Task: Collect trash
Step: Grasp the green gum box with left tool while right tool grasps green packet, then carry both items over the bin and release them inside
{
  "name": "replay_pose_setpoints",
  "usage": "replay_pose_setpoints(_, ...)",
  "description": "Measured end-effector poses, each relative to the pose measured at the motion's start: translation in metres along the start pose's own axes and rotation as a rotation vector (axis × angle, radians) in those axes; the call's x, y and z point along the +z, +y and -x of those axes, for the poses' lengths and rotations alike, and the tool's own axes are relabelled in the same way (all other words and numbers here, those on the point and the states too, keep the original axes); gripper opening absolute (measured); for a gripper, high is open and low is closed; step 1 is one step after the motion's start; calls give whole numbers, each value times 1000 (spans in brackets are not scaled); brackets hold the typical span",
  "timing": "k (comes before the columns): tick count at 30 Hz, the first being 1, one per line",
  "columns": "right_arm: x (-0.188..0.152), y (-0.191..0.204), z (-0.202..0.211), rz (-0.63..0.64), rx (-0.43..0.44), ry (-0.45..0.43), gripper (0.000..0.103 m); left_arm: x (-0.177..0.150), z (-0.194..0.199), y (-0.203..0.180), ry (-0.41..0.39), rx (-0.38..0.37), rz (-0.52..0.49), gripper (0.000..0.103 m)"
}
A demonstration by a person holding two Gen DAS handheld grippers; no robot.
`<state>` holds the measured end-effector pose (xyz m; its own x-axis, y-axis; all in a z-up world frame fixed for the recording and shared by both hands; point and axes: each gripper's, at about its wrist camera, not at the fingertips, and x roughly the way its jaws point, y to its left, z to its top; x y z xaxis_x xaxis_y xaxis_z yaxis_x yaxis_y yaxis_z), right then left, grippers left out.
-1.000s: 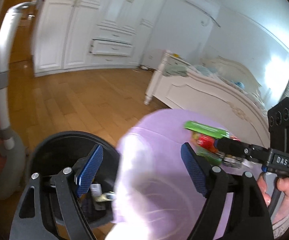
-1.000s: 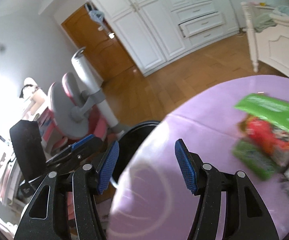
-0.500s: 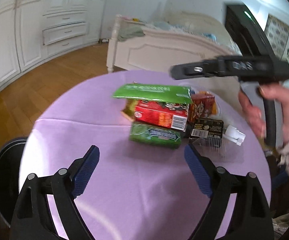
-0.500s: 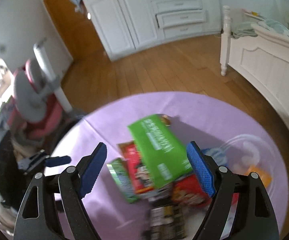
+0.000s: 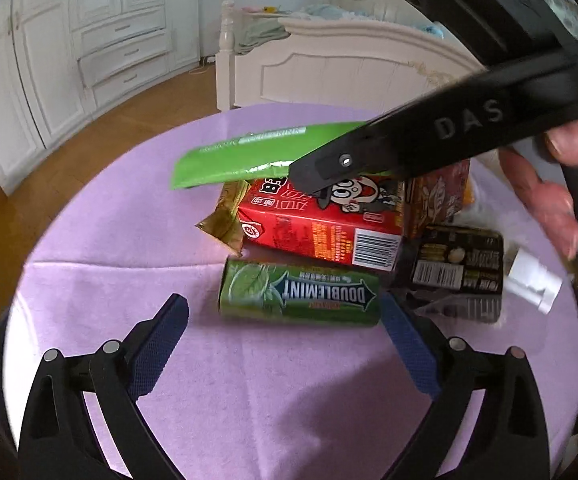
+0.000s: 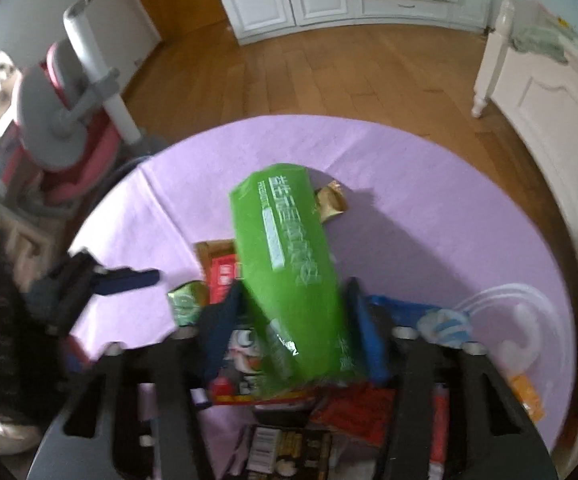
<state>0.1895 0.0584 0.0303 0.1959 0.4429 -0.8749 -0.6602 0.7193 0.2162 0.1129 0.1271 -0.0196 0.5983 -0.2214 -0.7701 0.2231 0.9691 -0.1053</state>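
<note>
A round table (image 5: pixel 129 240) under a lilac cloth carries the trash heap. A Doublemint pack (image 5: pixel 299 294) lies on the cloth. Just behind it lie a red carton (image 5: pixel 321 232) and a gold wrapper (image 5: pixel 225 220); right of it, a black packet (image 5: pixel 459 264).

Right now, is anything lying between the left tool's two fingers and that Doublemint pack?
No. In the left wrist view only bare purple tablecloth lies between the left gripper, fingers opening, and the Doublemint pack.
</note>
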Motion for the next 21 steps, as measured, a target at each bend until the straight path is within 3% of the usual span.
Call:
replay_pose_setpoints(2,-3,3,4,1,-12,-18,28,-1,-2,5,0,-26,31,93)
replay_pose_setpoints(5,-9,6,10,-17,-14,-55,24,-3,-1,5,-19,-57,32,80)
replay_pose_setpoints(13,-43,3,58,-180,65,-259,23,-11,0,6,-43,-51,55,80)
replay_pose_setpoints(21,-97,21,97,-312,121,-425,23,-28,44,12,-132,-45,79,80)
